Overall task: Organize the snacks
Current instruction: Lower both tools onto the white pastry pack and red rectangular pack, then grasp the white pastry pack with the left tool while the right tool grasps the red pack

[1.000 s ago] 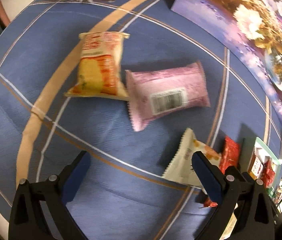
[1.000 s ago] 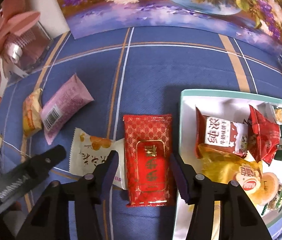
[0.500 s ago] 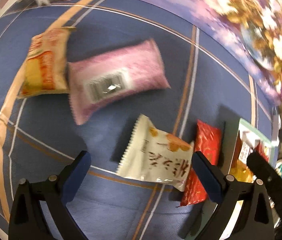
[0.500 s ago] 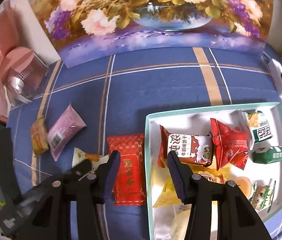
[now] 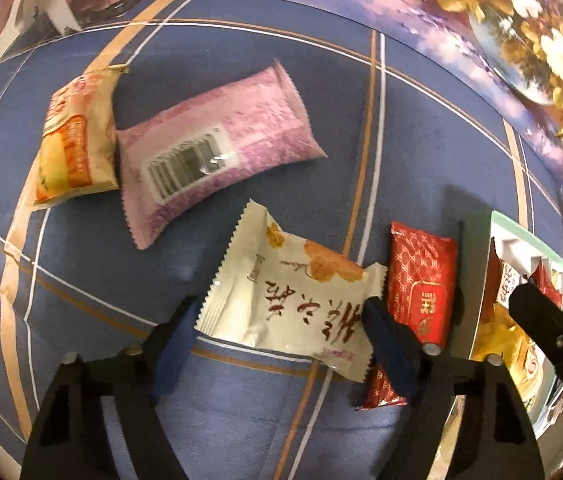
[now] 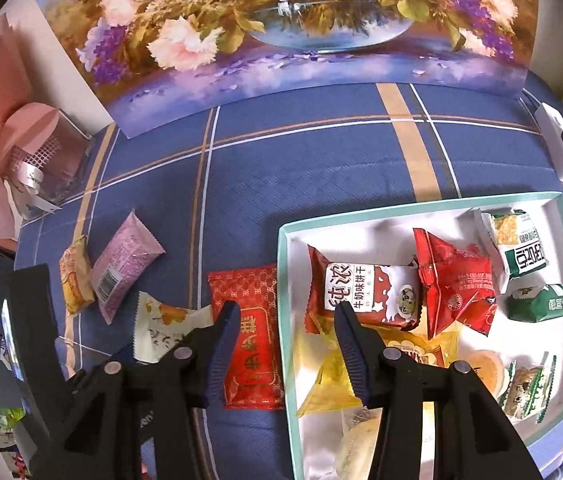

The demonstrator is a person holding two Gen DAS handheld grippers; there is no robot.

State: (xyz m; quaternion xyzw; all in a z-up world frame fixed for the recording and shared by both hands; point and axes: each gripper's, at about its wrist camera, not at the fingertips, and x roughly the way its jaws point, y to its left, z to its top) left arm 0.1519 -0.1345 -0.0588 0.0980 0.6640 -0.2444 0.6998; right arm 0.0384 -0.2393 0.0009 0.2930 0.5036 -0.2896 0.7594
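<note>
The left gripper (image 5: 277, 322) points down at the blue plaid cloth (image 5: 241, 60), its blue fingers spread wide on either side of the white packet (image 5: 293, 300) without clearly pinching it; the packet carries dark red Chinese brush writing and an orange picture. Just right of the white packet lies the red packet (image 5: 421, 280) with a gold lattice pattern and a gold-framed label. Up and left of the white packet sit the pink packet (image 5: 217, 152), barcode side up, and beside it the yellow packet (image 5: 75, 140). The right gripper (image 6: 285, 316) hangs released above the tray's left wall (image 6: 283, 280), holding nothing, one finger over the red packet (image 6: 247, 340) and the other over the tray. Inside the tray lie a brown packet (image 6: 365, 292) reading "牛奶味饼干", a crumpled red wrapper (image 6: 457, 284) and green-and-white packets (image 6: 521, 248).
</note>
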